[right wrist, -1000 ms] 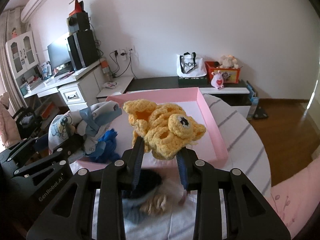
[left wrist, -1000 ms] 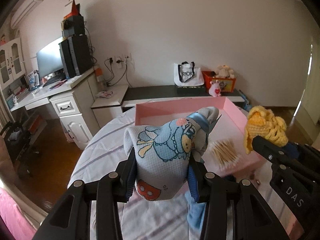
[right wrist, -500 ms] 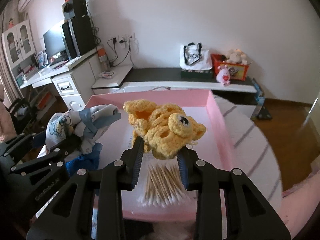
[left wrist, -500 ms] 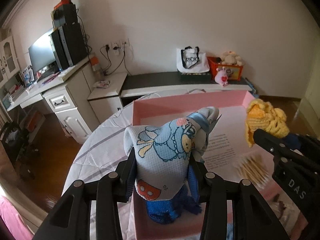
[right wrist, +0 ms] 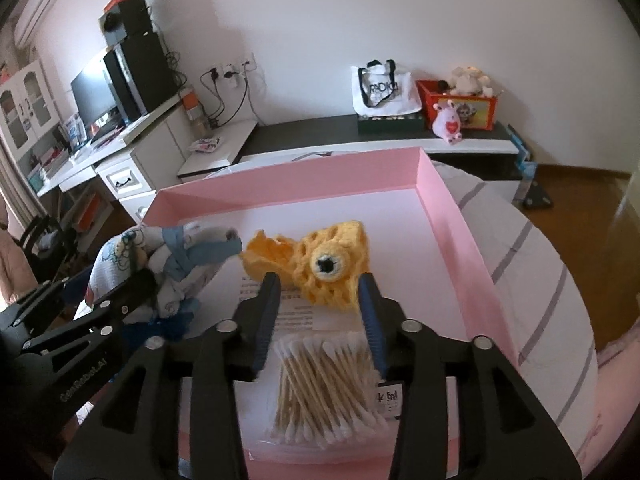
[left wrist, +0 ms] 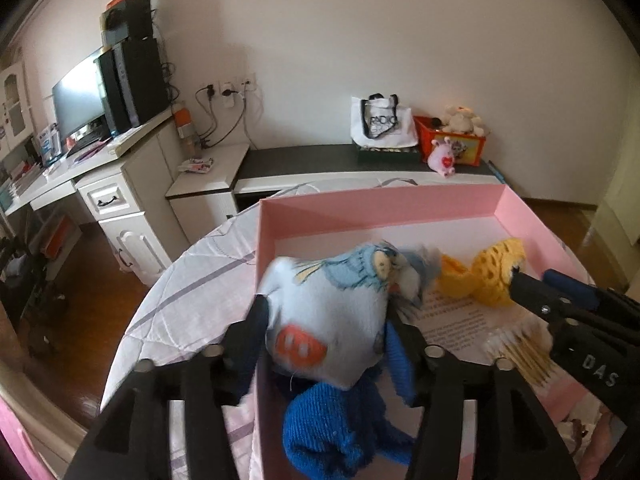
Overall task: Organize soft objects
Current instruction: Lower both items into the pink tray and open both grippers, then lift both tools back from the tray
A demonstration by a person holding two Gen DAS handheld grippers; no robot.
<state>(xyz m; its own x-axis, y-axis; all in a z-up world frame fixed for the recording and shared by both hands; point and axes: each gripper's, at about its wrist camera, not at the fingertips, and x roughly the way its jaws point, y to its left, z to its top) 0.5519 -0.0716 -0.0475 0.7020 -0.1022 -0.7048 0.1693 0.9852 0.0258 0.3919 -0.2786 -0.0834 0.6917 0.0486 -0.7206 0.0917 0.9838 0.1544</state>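
Both tools tilt steeply downward, side by side. Left hand-held gripper (left wrist: 324, 316): jaws just been opening, a printed cloth bundle between them. Right hand-held gripper (right wrist: 320, 294): jaws likewise opening, the yellow crochet piece between them.

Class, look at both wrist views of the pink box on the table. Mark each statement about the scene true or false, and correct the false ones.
1. The yellow crochet toy lies inside the pink box. True.
2. The bundle of cotton swabs lies on the floor. False: it lies in the box, nearer the camera than the crochet toy.
3. The printed cloth bundle sits between the fingers of the left gripper. True.
4. The right gripper is clamped shut with nothing between its fingers. False: its fingers stand apart, either side of the crochet toy.
5. The blue knitted piece lies outside the box. False: it lies in the box's near-left corner.
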